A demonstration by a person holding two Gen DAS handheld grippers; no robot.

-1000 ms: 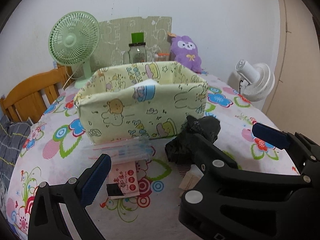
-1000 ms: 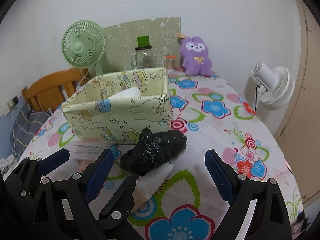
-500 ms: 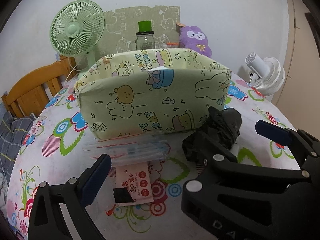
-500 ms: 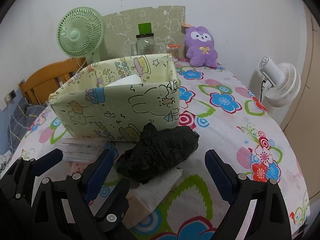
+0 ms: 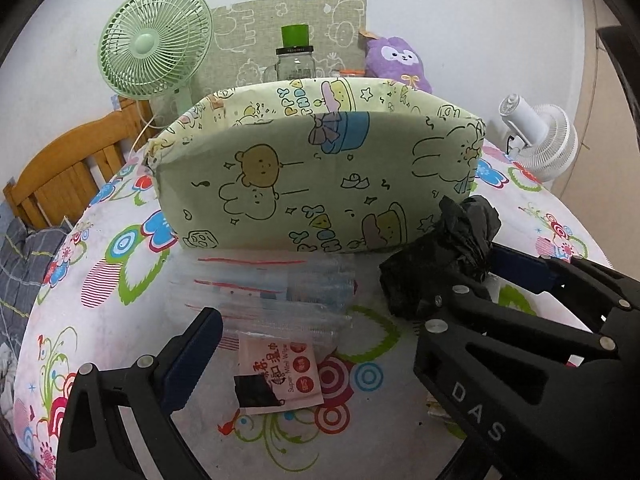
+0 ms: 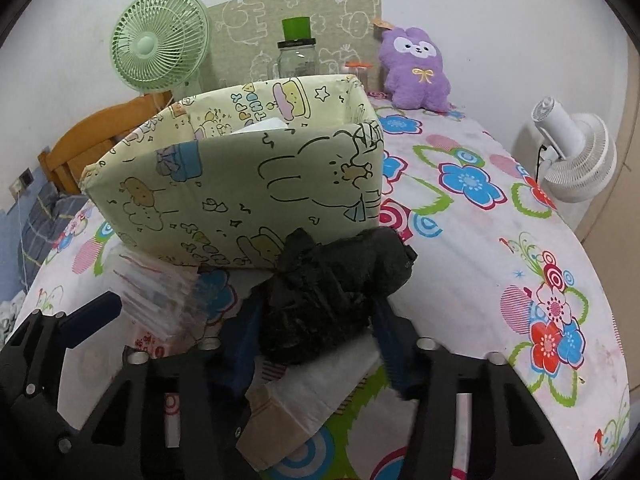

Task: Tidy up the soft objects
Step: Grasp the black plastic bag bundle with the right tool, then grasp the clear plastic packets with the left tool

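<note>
Right wrist view: right gripper [image 6: 316, 334] clamped on black bag bundle [image 6: 336, 292] beside fabric bin [image 6: 248, 196]; left gripper [image 5: 360, 304] spread wide.

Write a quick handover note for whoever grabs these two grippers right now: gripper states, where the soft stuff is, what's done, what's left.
Right gripper: closed around the black plastic bag, which sits on the table against the fabric box.
Left gripper: open, empty, above the clear zip bags and wipes packet.
Done: something white is already in the box.
Left: lift the black bag into the box, then probably the zip bags, wipes packet and tissue pack.
</note>
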